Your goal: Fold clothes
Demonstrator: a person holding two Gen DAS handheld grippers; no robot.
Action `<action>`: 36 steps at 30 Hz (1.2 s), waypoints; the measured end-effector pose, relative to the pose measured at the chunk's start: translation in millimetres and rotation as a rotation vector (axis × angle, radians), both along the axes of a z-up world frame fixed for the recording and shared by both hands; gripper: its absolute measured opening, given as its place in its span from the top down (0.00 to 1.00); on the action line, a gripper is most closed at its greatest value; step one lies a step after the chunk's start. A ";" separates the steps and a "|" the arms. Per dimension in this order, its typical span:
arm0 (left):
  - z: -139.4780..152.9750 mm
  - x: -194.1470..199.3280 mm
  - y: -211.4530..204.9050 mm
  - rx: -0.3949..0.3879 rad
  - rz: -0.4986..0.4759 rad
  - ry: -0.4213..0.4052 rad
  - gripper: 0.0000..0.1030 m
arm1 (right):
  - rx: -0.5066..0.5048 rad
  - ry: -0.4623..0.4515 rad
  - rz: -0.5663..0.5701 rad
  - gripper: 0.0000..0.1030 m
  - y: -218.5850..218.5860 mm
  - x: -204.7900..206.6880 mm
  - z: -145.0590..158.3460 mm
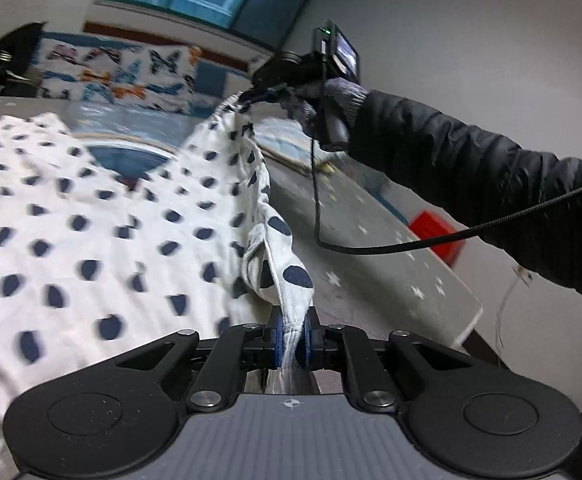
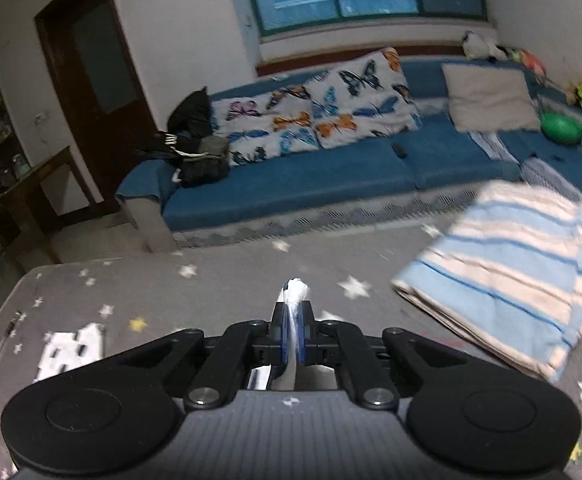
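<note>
A white garment with dark blue polka dots [image 1: 103, 236] hangs lifted above the grey star-patterned table [image 1: 375, 264]. My left gripper [image 1: 292, 340] is shut on one edge of it. My right gripper [image 1: 251, 98] shows in the left wrist view, held by a gloved hand, shut on the far end of the same edge, which stretches between the two. In the right wrist view my right gripper [image 2: 291, 320] is shut on a tuft of white cloth [image 2: 293, 292]; the rest of the garment is hidden there.
A folded blue and cream striped cloth [image 2: 511, 272] lies on the table at the right. A small white patterned piece [image 2: 71, 350] and a pen [image 2: 5, 338] lie at the left. A blue sofa [image 2: 331, 172] with butterfly cushions stands behind. A red object [image 1: 437, 236] sits beyond the table edge.
</note>
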State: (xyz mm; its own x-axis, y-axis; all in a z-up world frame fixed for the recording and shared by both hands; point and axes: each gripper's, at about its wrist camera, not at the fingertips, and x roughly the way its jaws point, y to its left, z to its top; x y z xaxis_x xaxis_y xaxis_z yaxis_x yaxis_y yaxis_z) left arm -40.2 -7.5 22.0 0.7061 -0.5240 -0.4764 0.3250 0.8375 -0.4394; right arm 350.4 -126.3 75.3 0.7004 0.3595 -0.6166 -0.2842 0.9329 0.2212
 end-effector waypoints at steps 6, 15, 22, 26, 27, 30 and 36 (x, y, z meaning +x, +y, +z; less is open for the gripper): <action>7.6 -26.7 38.4 -0.062 0.119 -0.025 0.90 | -0.015 -0.039 0.077 0.96 70.9 -7.3 22.6; 8.7 -60.1 81.9 -0.152 0.288 -0.032 0.90 | -0.046 -0.044 0.197 0.96 188.6 -8.0 15.3; 0.2 -68.6 103.4 -0.177 0.369 0.012 0.90 | -0.088 -0.030 0.285 0.96 272.7 -14.6 -7.1; -4.8 -72.3 110.6 -0.188 0.401 0.038 0.90 | -0.115 -0.021 0.321 0.96 311.5 -21.0 -22.2; -6.0 -73.0 111.5 -0.188 0.407 0.043 0.90 | -0.116 -0.018 0.330 0.96 318.0 -24.6 -25.3; -8.5 -76.0 113.2 -0.190 0.423 0.055 0.90 | -0.108 0.002 0.360 0.95 335.5 -30.7 -34.5; -12.0 -76.4 113.4 -0.194 0.430 0.079 0.89 | -0.086 0.032 0.424 0.89 341.7 -38.4 -37.7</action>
